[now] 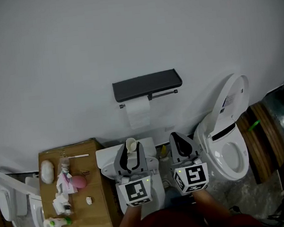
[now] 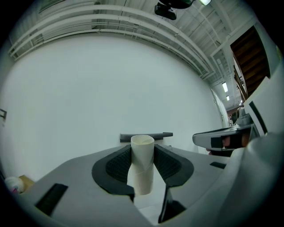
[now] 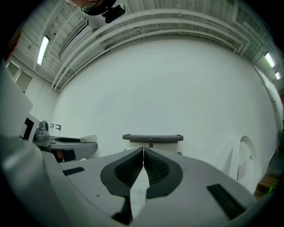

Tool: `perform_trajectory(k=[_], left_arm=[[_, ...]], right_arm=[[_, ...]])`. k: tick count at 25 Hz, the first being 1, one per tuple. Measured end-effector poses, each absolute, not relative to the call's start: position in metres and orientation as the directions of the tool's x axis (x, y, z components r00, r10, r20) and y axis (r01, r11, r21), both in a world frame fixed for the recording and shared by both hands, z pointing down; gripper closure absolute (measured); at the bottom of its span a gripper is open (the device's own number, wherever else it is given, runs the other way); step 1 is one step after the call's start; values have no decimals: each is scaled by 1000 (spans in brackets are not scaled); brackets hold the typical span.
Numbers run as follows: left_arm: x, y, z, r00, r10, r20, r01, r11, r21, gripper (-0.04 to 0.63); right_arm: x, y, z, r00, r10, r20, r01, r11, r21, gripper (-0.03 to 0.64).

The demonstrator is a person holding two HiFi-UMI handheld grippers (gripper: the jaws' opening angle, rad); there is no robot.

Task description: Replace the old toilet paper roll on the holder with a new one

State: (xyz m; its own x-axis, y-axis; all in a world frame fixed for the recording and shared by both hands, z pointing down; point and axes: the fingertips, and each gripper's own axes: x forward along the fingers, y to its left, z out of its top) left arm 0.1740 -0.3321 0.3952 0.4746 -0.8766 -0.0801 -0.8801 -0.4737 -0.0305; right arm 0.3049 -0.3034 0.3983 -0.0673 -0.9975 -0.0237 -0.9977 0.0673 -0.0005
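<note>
White wall (image 1: 124, 32), black holder (image 1: 147, 85) mounted on it, and an empty cardboard tube (image 2: 142, 166) held out in front of it.

Standing upright, the bare tube is pinched between the ribbed pads of the left gripper (image 1: 131, 151), its open top rising just above them; those jaws are closed on its sides. It sits below the holder and apart from it, slightly to the left in the head view. White toilet paper (image 1: 138, 113) hangs from the bar under the holder's flat shelf. Just beside the left gripper, the right gripper (image 3: 143, 153) points at the same wall with its jaws pressed together and nothing between them. A white toilet (image 1: 225, 147) with its lid raised stands to the right, and a cardboard box (image 1: 91, 210) strewn with small items stands to the left.
</note>
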Motion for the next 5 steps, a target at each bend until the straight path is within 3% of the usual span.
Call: perform_trajectory(k=[5], left_arm=[[172, -331, 394, 482, -872, -90, -876, -482, -17, 425]], right_arm=[[301, -303, 396, -73, -997, -22, -997, 73, -7, 598]])
